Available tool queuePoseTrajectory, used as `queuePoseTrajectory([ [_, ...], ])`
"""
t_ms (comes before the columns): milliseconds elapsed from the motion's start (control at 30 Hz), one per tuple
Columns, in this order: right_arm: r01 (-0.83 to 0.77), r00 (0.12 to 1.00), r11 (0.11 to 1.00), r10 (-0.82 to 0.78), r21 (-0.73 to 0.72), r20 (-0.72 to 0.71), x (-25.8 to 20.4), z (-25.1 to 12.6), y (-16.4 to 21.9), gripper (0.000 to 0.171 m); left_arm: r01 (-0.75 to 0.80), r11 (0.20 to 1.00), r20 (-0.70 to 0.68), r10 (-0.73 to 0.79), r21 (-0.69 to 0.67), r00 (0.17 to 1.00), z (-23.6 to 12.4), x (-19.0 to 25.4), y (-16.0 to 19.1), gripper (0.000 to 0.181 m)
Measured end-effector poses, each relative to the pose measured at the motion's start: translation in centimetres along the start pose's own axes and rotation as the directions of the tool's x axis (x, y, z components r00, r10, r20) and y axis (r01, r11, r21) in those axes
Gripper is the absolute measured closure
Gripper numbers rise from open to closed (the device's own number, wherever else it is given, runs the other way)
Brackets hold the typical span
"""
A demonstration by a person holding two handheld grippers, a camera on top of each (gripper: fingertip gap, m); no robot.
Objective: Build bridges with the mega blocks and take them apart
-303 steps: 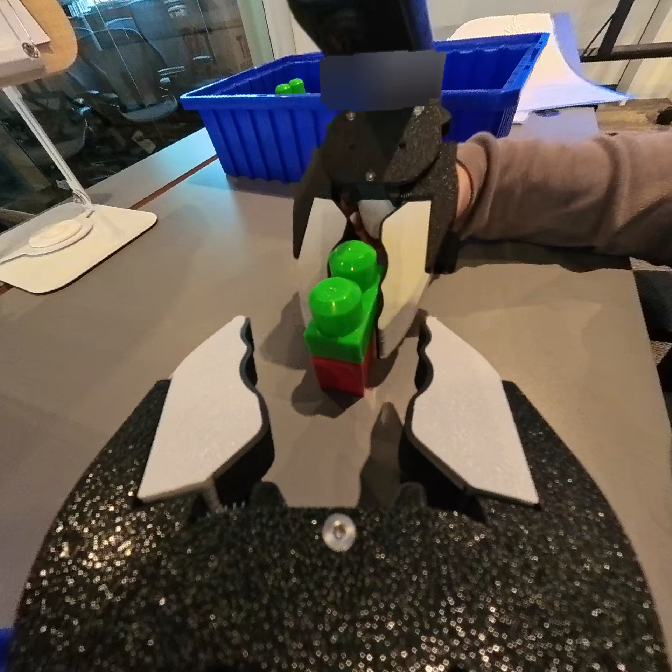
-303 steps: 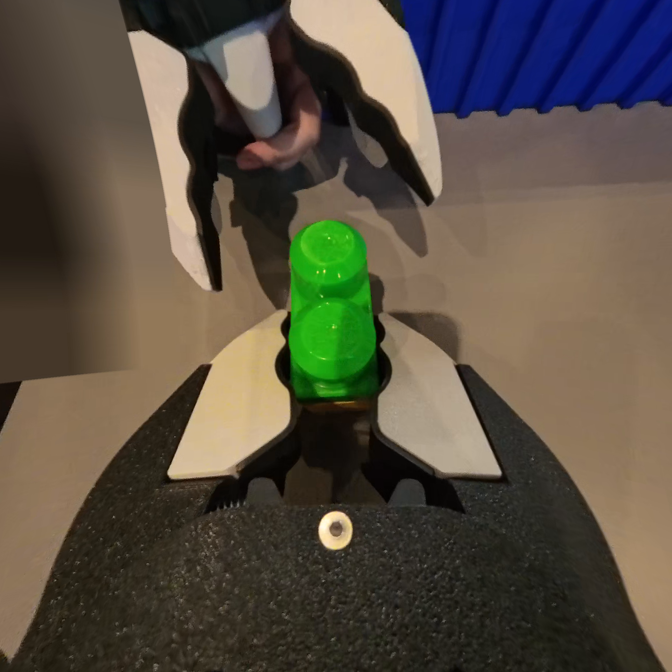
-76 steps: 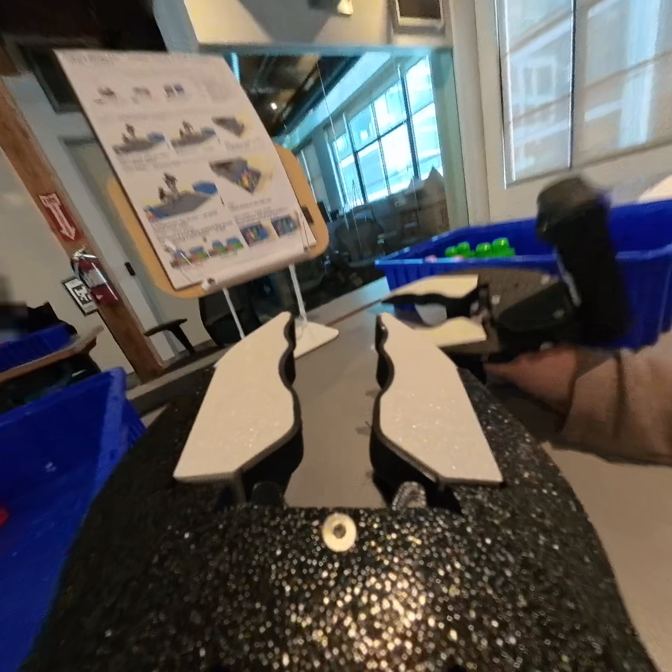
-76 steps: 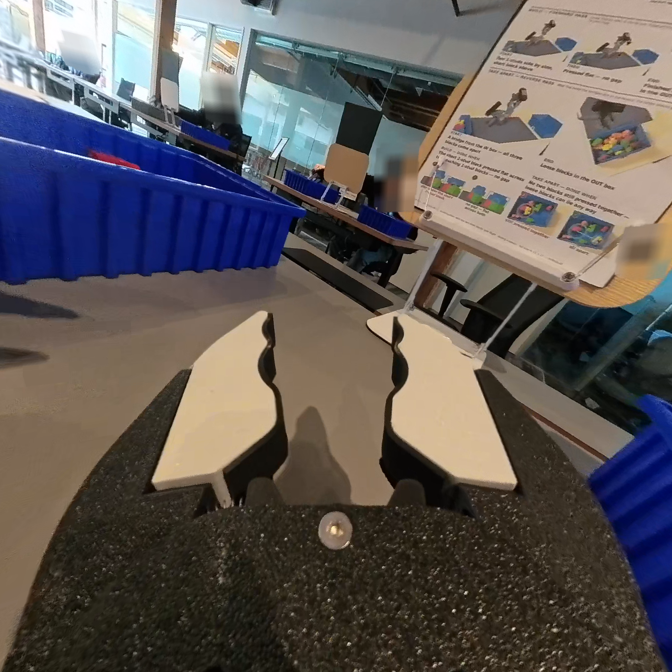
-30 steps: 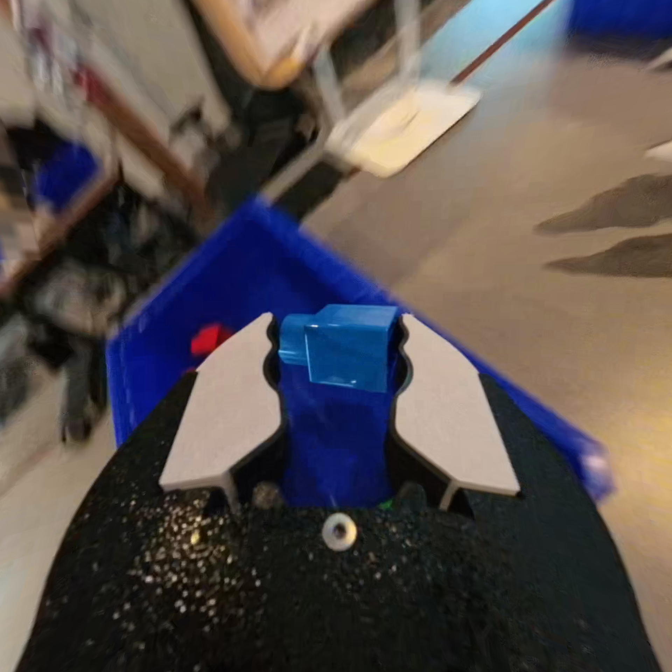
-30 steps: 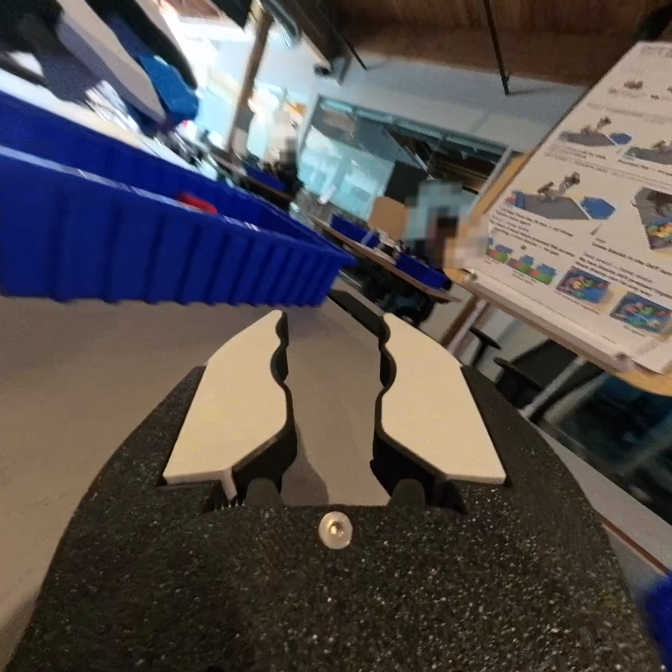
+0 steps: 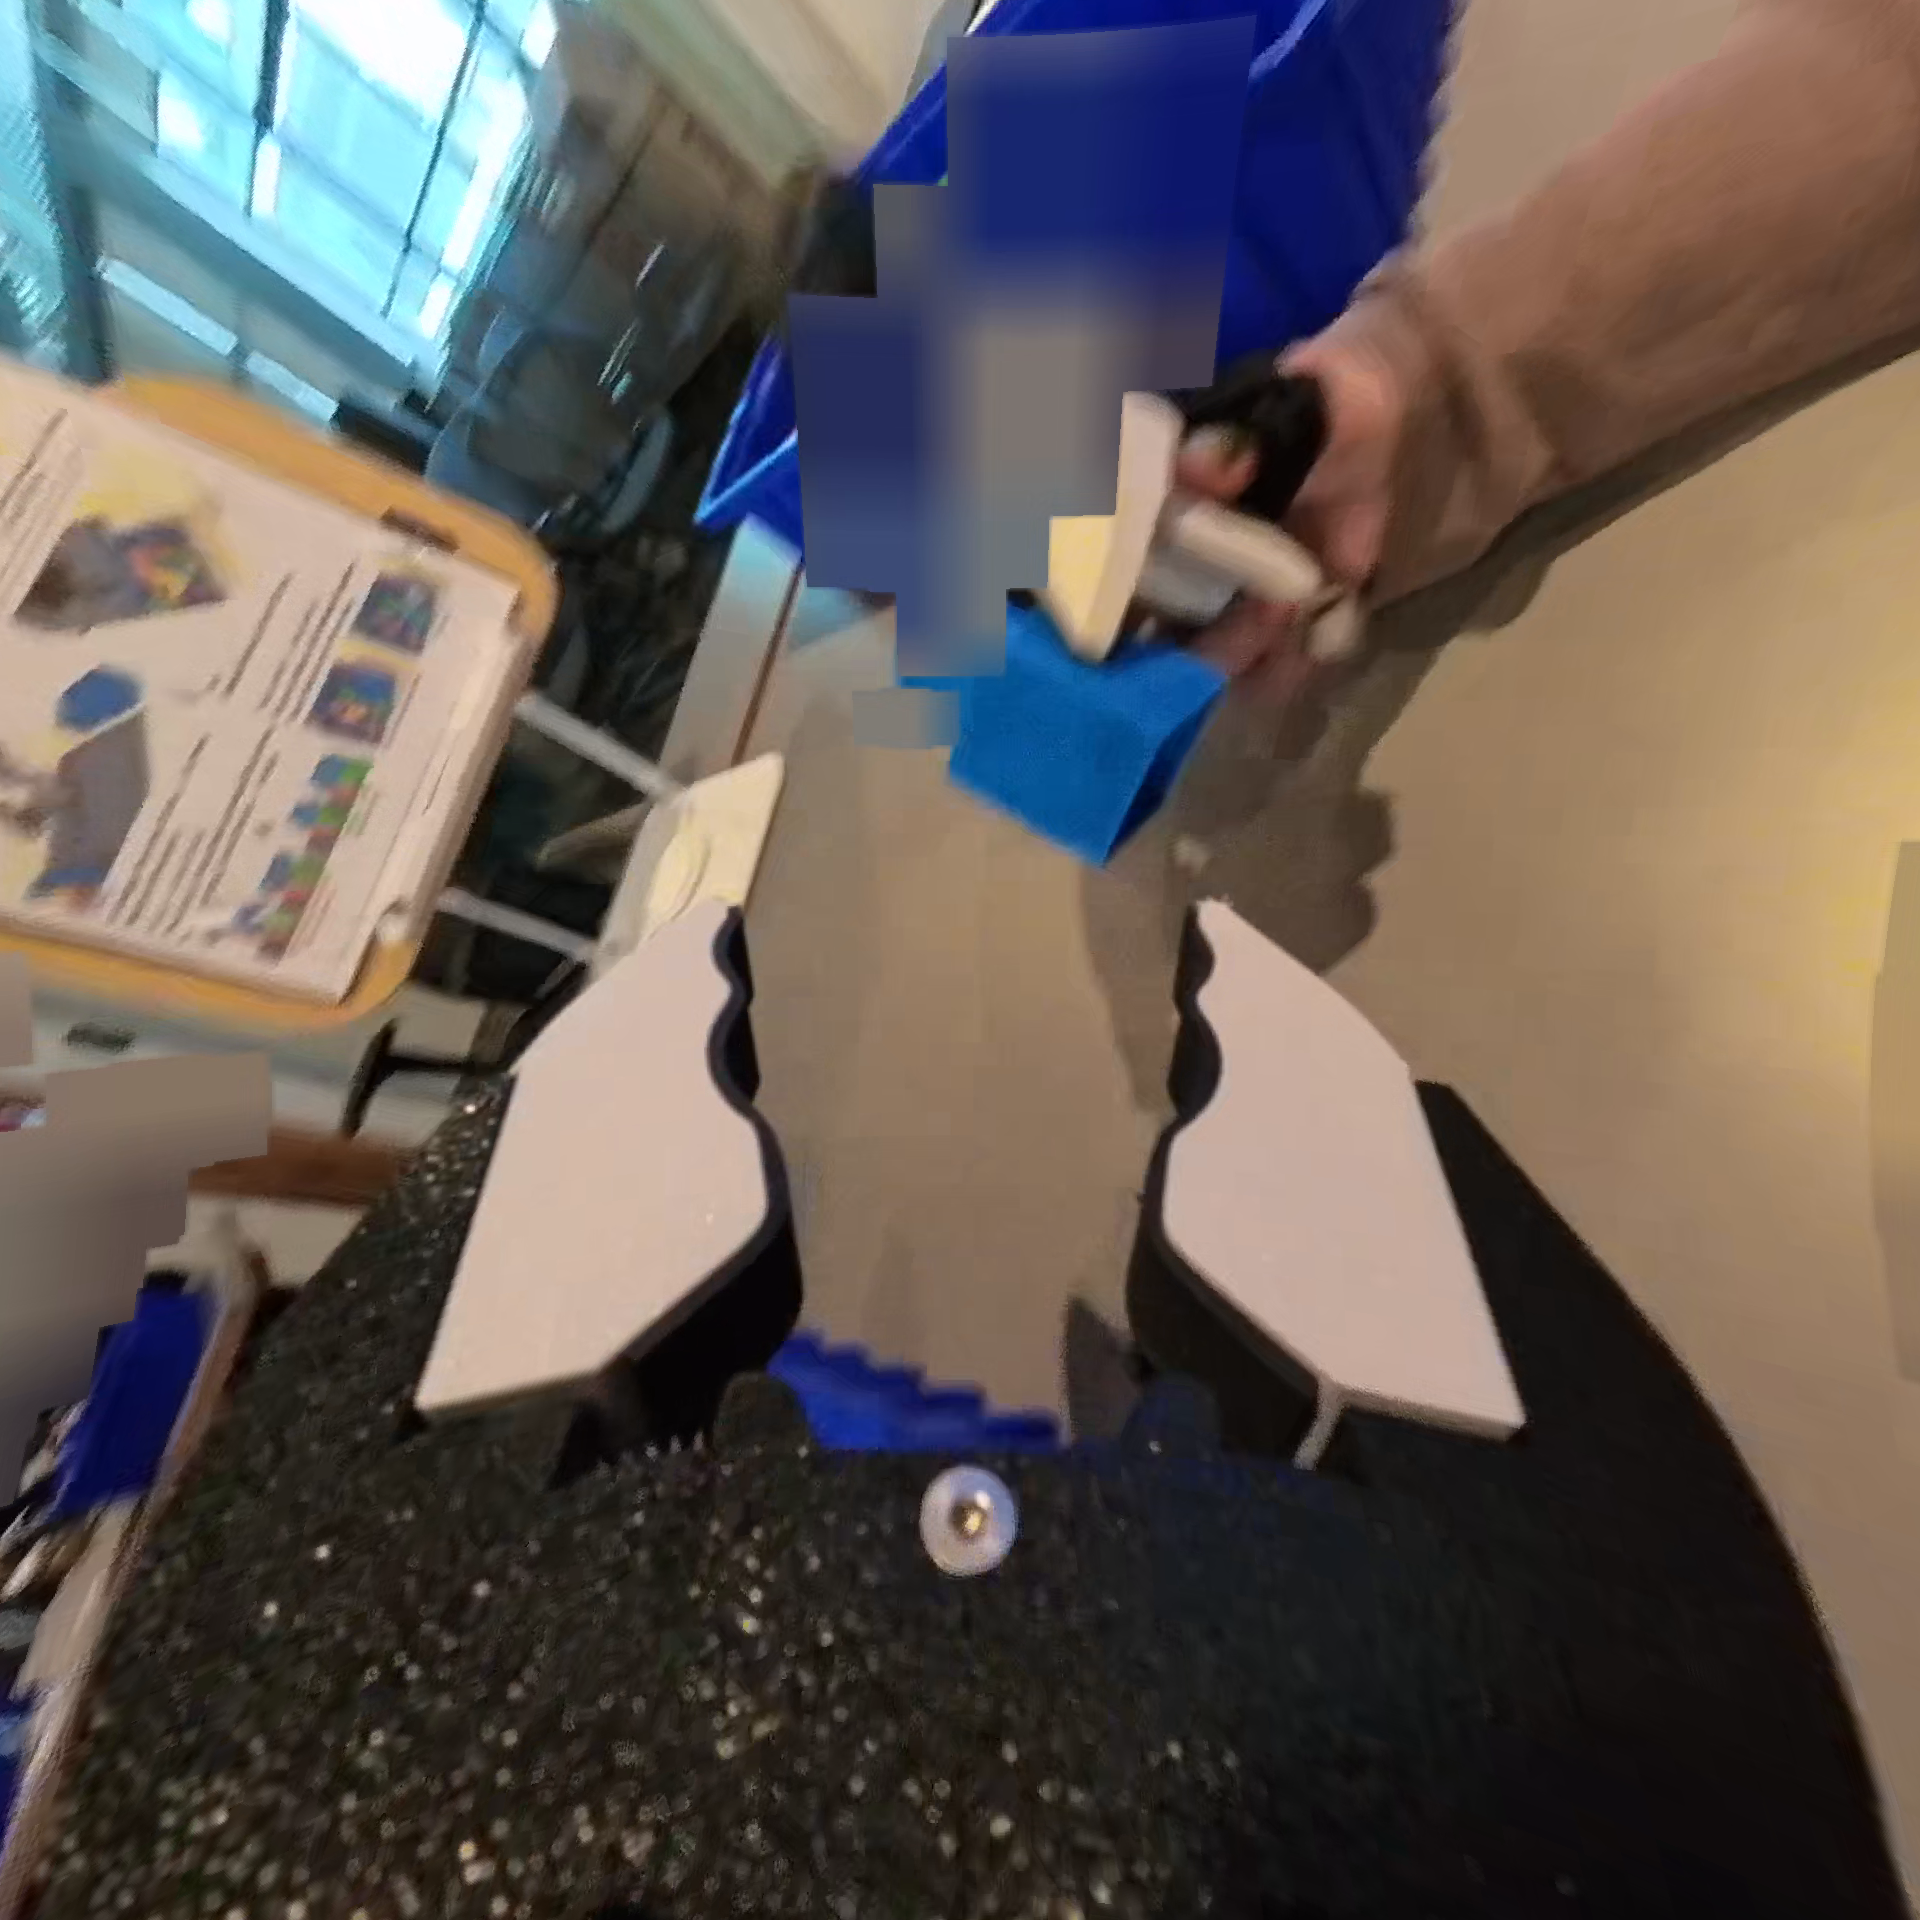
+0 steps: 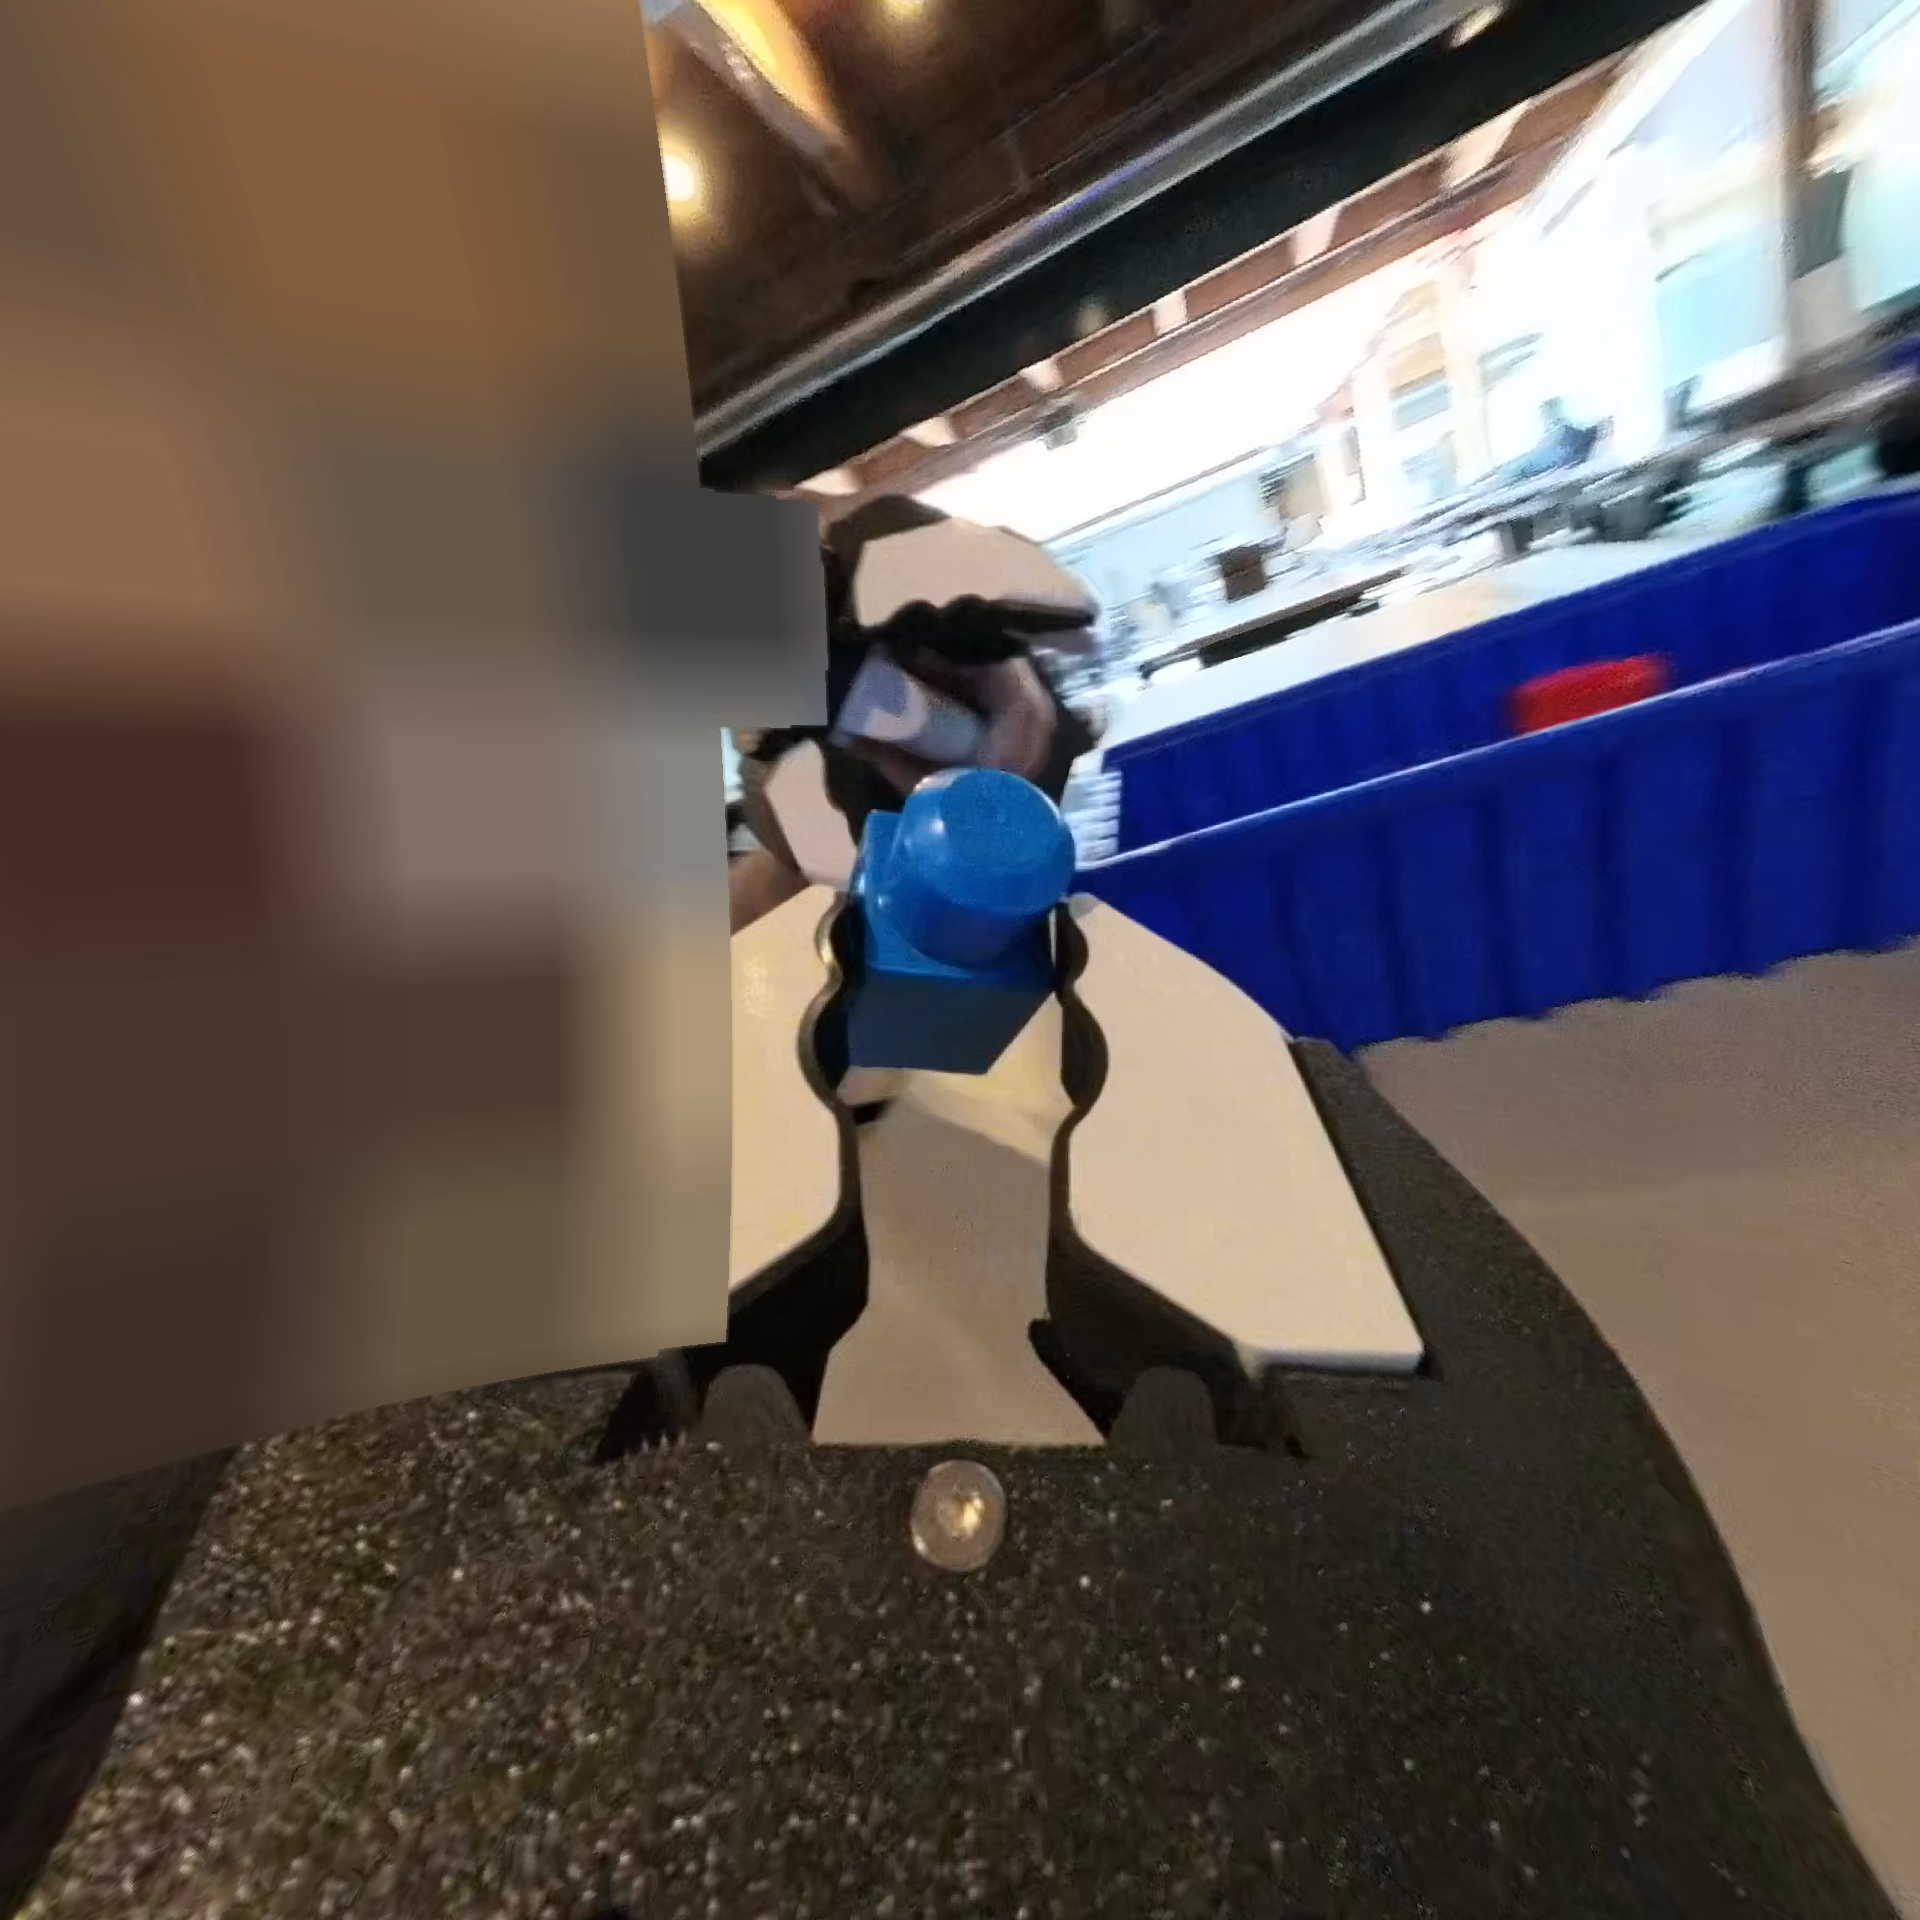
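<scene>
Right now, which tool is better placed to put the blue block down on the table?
The right tool: it is already shut on the blue block. The left tool is open with nothing between its fingers, so it would probably have to take the block first.

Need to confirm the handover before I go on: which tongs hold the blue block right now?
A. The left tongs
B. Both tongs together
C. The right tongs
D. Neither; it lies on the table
C: the right wrist view shows the blue block pinched between the right tongs, while the left tongs stand open and empty, with the block held beyond their tips.
</scene>
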State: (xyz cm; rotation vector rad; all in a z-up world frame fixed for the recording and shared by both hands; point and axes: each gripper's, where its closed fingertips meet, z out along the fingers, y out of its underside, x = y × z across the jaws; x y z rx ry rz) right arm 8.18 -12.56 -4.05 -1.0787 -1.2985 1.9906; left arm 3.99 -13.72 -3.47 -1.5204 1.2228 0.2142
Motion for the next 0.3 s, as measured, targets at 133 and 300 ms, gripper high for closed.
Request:
queuePoseTrajectory([
  [133, 0.291, 0.898, 0.957, -0.272, 0.002, -0.347, 3.2, -2.3, -2.1, 0.135, 0.050, 0.974, 0.157, -0.016, -0.220, 0.988, -4.4, -6.1, 5.9, 0.124],
  [300, 0.383, 0.724, 0.907, -0.413, -0.175, -0.552, 6.0, -4.5, -2.1, 0.135, 0.125, 0.826, 0.083, -0.095, -0.549, 0.992, -8.8, -8.8, 15.2, 0.141],
])
